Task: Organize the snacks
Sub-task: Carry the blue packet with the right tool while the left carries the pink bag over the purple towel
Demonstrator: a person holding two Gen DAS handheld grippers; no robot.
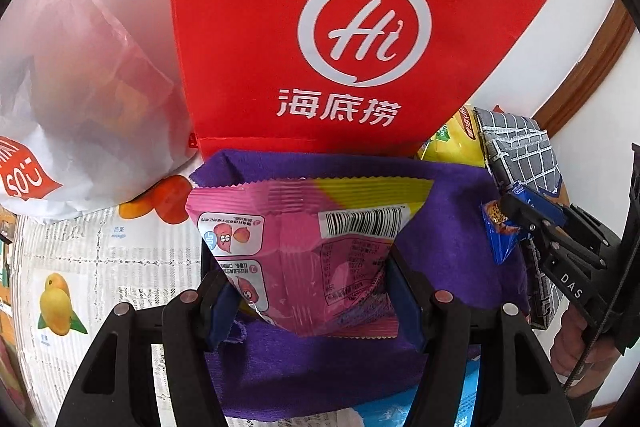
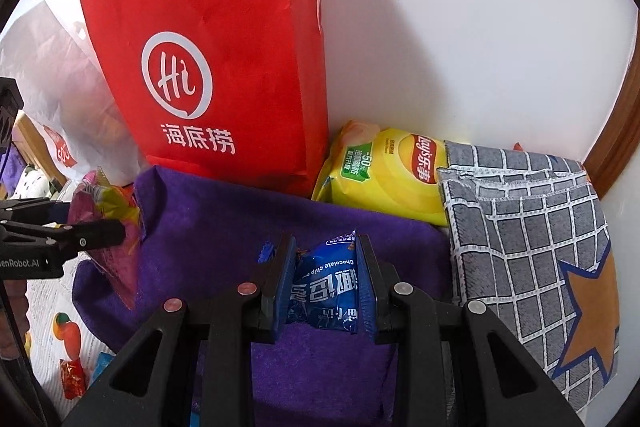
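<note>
Pink snack packet (image 1: 304, 251) clamped between left tongs (image 1: 310, 291), blue cookie packet (image 2: 326, 287) between right tongs (image 2: 326, 291).

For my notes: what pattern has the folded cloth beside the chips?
Grey with white grid lines, folded cloth; right wrist view.

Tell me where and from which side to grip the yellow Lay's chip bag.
Take the yellow Lay's chip bag by its near long edge, coming from the front, over the purple cloth. It lies flat with the wall behind it, the red paper bag on its left and the grey checked cloth on its right, so likely only that side is free. Both grippers are full now.
</note>
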